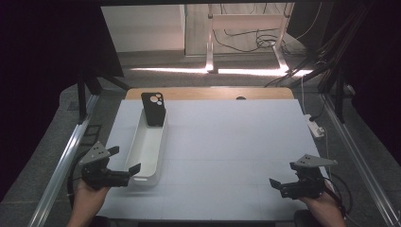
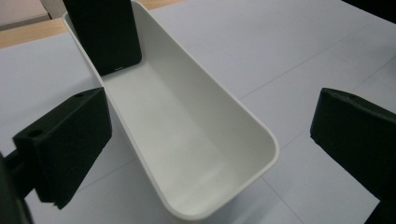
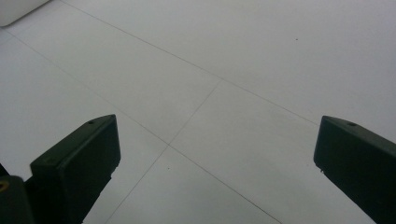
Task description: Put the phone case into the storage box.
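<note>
A long white tray (image 1: 145, 150) lies lengthwise on the left side of the white table top. A black phone case (image 1: 153, 109) with round camera cut-outs leans upright inside its far end. My left gripper (image 1: 124, 159) is held open at the tray's near end. In the left gripper view the jaws of that gripper (image 2: 208, 119) stand wide apart on either side of the tray (image 2: 261, 135), with the case (image 2: 105, 35) beyond them. My right gripper (image 1: 283, 174) is open and empty over bare table at the near right; its view has the same gripper (image 3: 215, 144) above the seams.
A wooden table edge (image 1: 213, 92) shows past the white cover. A white power strip (image 1: 316, 126) lies off the right side, next to a metal rail. Cables and a stand's legs are on the floor behind. The tray's corner (image 3: 14, 9) appears far off in the right gripper view.
</note>
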